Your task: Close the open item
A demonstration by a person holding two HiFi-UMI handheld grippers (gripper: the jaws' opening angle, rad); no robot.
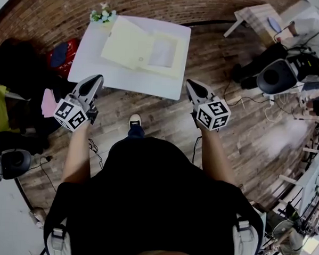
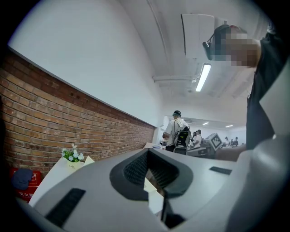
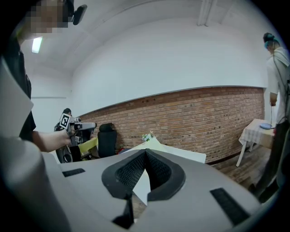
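Note:
An open pale yellow box [image 1: 145, 51] lies on the white table [image 1: 94, 57], its lid folded back toward the left. Both grippers hover over the wooden floor short of the table's near edge, touching nothing. My left gripper [image 1: 96, 79] is shut and empty, pointing at the table's left part. My right gripper [image 1: 190, 84] is also shut and empty, near the table's right corner. In the left gripper view the jaws [image 2: 147, 152] meet, with the table [image 2: 50, 179] beyond them. In the right gripper view the jaws [image 3: 146, 152] meet before the table [image 3: 186, 155].
A small pot of white flowers [image 1: 103, 15] stands at the table's far left corner. A black chair [image 1: 16, 63] and a red item [image 1: 65, 52] sit left of the table. A small side table [image 1: 258, 17] and equipment [image 1: 279, 74] stand at the right. Brick wall behind.

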